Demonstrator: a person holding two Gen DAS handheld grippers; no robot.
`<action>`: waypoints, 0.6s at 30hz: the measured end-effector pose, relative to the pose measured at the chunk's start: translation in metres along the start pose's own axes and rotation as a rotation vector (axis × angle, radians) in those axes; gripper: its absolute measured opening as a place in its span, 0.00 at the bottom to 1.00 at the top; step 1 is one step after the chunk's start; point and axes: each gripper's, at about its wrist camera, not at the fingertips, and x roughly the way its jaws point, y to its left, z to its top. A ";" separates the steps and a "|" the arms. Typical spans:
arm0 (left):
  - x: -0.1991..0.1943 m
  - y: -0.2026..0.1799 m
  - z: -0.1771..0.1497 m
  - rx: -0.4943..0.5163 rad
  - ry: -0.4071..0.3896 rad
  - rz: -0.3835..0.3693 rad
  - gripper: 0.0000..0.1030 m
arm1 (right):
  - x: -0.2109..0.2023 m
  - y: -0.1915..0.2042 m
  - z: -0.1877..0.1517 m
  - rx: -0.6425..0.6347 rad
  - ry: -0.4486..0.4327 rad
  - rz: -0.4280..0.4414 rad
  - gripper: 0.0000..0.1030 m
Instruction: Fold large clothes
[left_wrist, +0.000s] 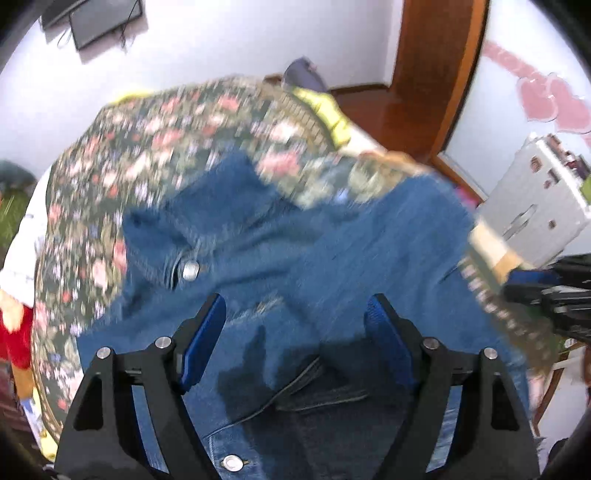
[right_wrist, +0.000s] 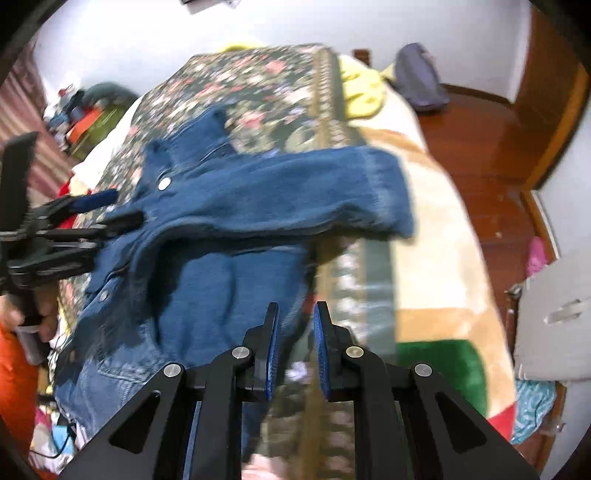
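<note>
denim jacket (left_wrist: 295, 240) spread on floral bedspread (left_wrist: 110, 155), 1 sleeve (right_wrist: 295, 192) folded across. left gripper (left_wrist: 295, 332) wide apart above denim, gripping nothing. right gripper (right_wrist: 295, 332) nearly closed, empty.

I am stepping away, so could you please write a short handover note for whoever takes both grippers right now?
Left gripper: open above the denim jacket, nothing between the pads.
Right gripper: shut; no cloth visibly held, near the jacket's right edge.
Jacket lies on the floral bedspread, one sleeve folded across the body, cuff toward the bed's right side.
Left: the other sleeve (not clearly visible) and the body fold.
</note>
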 end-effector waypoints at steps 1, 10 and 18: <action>-0.008 -0.006 0.006 0.009 -0.021 -0.012 0.78 | -0.002 -0.004 0.001 0.015 -0.008 0.001 0.13; 0.016 -0.094 0.030 0.247 -0.009 -0.037 0.78 | 0.000 -0.021 0.004 0.074 -0.030 -0.002 0.13; 0.082 -0.119 0.028 0.286 0.134 -0.039 0.69 | 0.010 -0.027 -0.001 0.059 -0.018 -0.037 0.13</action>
